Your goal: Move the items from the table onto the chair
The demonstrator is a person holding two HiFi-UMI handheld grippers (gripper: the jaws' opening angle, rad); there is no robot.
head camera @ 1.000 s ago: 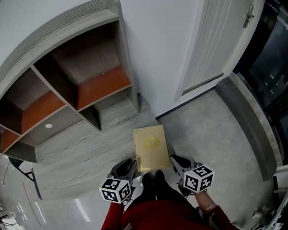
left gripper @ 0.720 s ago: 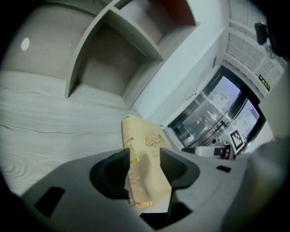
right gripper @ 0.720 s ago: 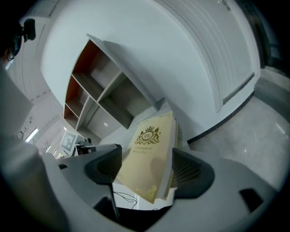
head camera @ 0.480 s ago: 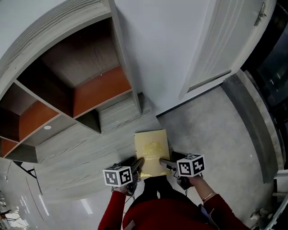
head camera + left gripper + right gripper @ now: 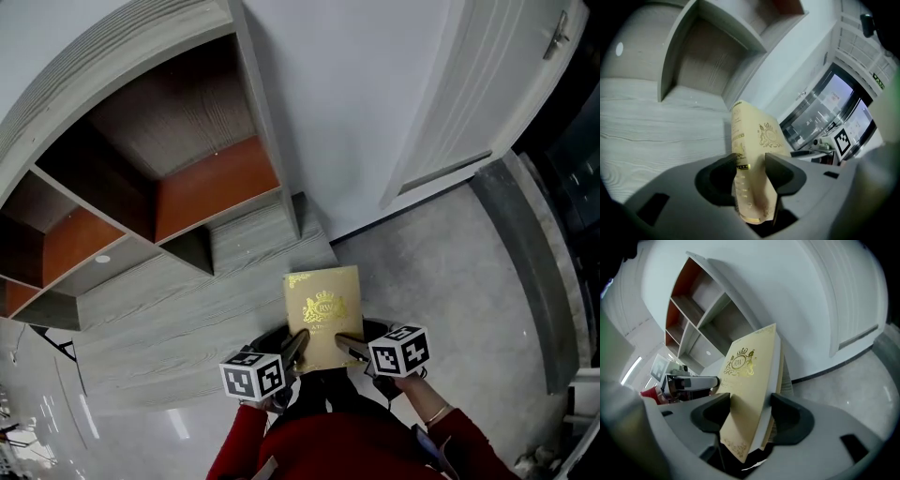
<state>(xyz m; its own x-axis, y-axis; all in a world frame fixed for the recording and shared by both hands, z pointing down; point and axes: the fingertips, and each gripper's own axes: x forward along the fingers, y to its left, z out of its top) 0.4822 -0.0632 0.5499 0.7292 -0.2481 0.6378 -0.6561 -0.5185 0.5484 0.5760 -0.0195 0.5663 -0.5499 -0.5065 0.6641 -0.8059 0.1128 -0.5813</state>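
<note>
A flat cream box [image 5: 323, 305] with a gold crest hangs level in front of me, over the grey floor [image 5: 441, 281]. My left gripper [image 5: 300, 340] is clamped on its near left corner, and my right gripper [image 5: 339, 339] on its near right corner. In the left gripper view the box [image 5: 757, 140] stands on edge between the pads of the left gripper [image 5: 750, 166], and both pads touch it. In the right gripper view the jaws of the right gripper [image 5: 750, 411] are closing, with the box [image 5: 750, 376] pressed between them.
A curved shelf unit [image 5: 187, 169] with orange-backed compartments stands ahead on the left, above a grey wood-grain surface [image 5: 169, 309]. A white door [image 5: 469, 94] stands ahead on the right, with dark glass past it. A person's red sleeves [image 5: 337, 450] fill the bottom edge.
The grippers stood beside the box's near corners a second ago. Now their jaws grip its near edge. The box sits slightly farther out and its crest shows.
</note>
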